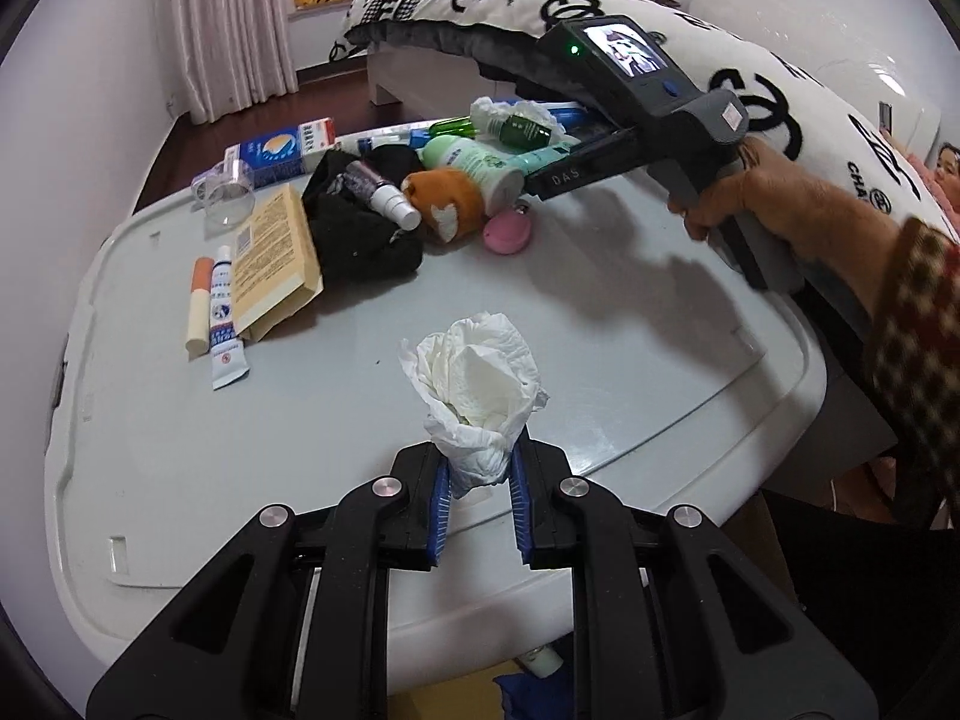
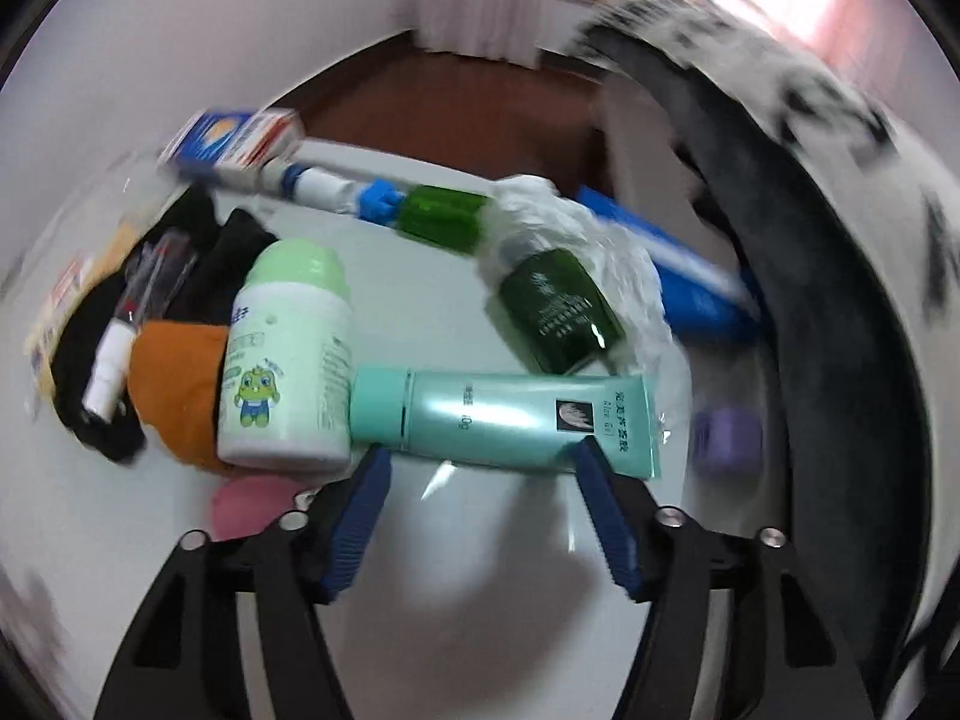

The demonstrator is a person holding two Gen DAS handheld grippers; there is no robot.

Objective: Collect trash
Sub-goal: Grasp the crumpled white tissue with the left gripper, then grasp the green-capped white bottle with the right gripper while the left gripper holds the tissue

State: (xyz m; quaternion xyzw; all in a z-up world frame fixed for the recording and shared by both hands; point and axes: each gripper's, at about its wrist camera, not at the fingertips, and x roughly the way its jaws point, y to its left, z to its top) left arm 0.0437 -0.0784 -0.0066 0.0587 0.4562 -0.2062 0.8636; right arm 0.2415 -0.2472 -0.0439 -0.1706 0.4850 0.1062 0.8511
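Observation:
A crumpled white tissue (image 1: 480, 372) stands up from my left gripper (image 1: 480, 462), which is shut on its lower end, above the white table (image 1: 600, 312). Across the table a hand holds my right gripper (image 2: 480, 474), open, its blue pads just short of a teal tube (image 2: 504, 414) lying crosswise with nothing between them. Behind the tube, crumpled clear plastic (image 2: 576, 228) wraps a dark green bottle (image 2: 558, 312). In the left wrist view the right gripper's body (image 1: 636, 90) reaches into the pile of items from the right.
The pile holds a white-and-green bottle (image 2: 282, 360), an orange plush (image 1: 450, 198), black cloth (image 1: 360, 228), a small spray bottle (image 1: 390, 198) and a pink round thing (image 1: 507, 231). A book (image 1: 276, 252) and two tubes (image 1: 222, 312) lie left. A blanket-covered bed (image 1: 780, 72) borders the right.

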